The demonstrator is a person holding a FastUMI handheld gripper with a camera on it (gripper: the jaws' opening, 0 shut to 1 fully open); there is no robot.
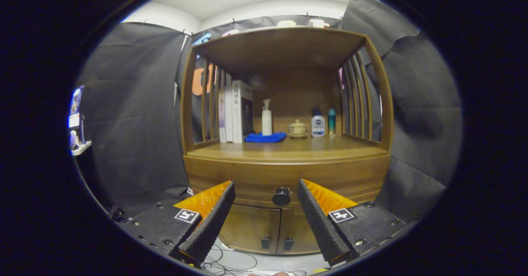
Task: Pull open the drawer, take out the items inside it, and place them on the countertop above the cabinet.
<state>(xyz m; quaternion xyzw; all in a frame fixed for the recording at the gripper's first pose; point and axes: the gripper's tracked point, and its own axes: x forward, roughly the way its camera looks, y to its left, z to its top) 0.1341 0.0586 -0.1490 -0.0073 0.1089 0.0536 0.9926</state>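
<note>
The wooden cabinet (pixel 284 160) stands ahead, its drawer (pixel 247 181) closed below the countertop (pixel 313 146). On that countertop, from the cabinet's left side: upright books (pixel 235 111), a blue cloth (pixel 265 137), a spray bottle (pixel 267 118), a lidded pot (pixel 297 129) and two small bottles (pixel 323 123). The gripper (pixel 266 187) is spread wide, empty, the drawer knob (pixel 281 196) beyond, between its fingers.

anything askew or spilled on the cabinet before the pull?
Nothing stands out. Drawer is shut, books, spray bottle and small pot stand upright; blue cloth lies loosely folded. Gripper is open, fingers flanking the knob.
</note>
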